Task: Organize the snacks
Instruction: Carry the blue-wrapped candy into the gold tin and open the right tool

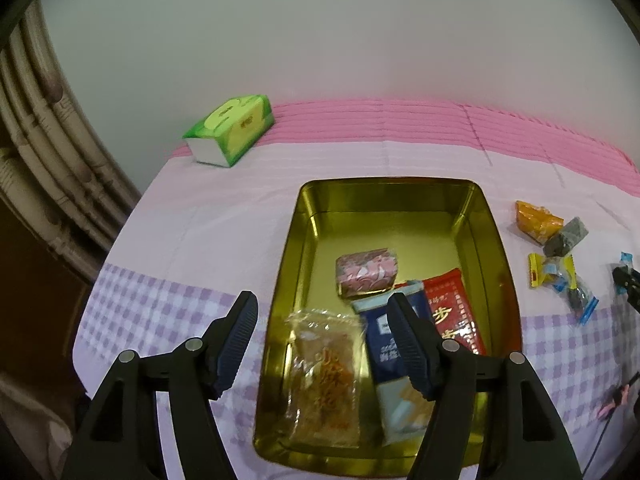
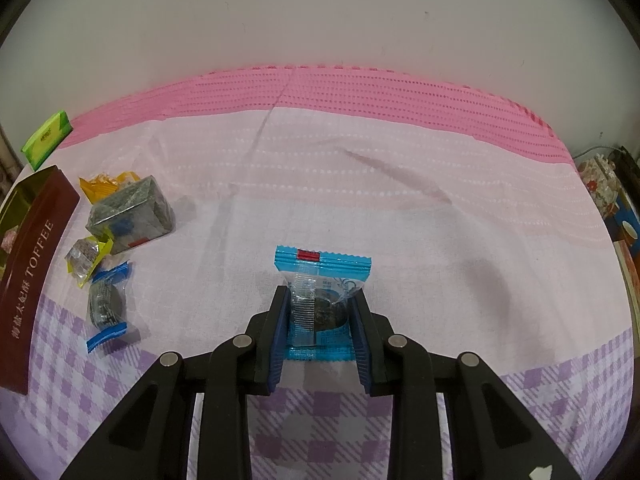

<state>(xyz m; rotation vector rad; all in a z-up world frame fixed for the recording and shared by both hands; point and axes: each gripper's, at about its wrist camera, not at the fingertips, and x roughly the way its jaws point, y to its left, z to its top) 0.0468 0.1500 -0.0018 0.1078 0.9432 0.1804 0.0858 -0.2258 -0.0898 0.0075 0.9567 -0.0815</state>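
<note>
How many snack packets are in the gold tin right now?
4 in the gold metal tin: pink packet mid-tin, red packet, navy packet, clear orange packet. More may hide underneath.

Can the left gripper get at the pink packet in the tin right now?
Probably yes. The left gripper is open above the tin, and the pink packet lies uncovered on top just ahead of it.

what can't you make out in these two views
- Left wrist: the blue packet in the tin is partly behind a finger of the left hand-held gripper.
- Right wrist: the tin is cut by the left edge.
- Print on the cyan packet is too small.
</note>
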